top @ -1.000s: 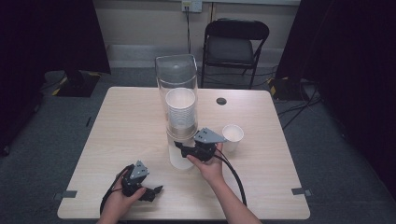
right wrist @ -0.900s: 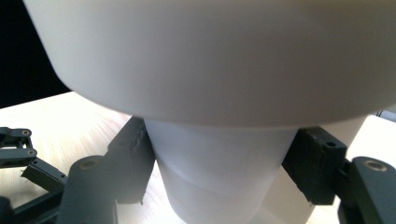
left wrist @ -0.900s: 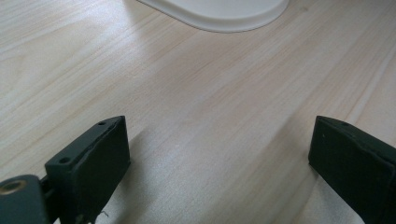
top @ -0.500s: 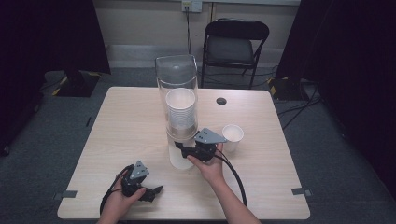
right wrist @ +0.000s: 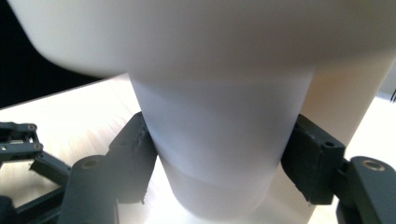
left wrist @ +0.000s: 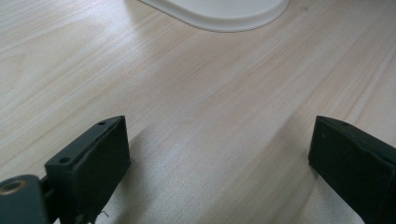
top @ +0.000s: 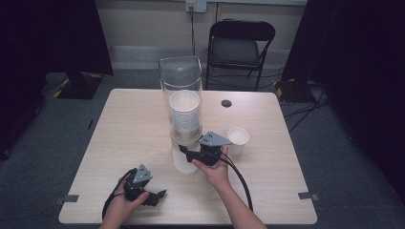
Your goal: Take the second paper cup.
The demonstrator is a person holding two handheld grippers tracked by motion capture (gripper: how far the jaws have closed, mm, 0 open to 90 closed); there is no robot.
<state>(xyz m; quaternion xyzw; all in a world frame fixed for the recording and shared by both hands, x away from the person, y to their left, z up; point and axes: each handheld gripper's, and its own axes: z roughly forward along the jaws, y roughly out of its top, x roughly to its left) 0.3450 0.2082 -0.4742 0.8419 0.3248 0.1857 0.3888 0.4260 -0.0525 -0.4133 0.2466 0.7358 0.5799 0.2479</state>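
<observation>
white cup [right wrist: 219,140] pinched in right claw [right wrist: 219,158], left claw [left wrist: 219,154] wide apart, empty

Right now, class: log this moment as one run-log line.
right tongs: shut on bottom cup below dispenser | left tongs: open, empty, over table | loose cup: upright, beside right hand

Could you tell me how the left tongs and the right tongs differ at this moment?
The left tongs stand wide open over bare table, holding nothing; the right tongs are closed on a white cup hanging from the dispenser. The left tongs sit low near the table's front edge; the right tongs are at the dispenser's base. Both are black, two-jawed and hand-held.
</observation>
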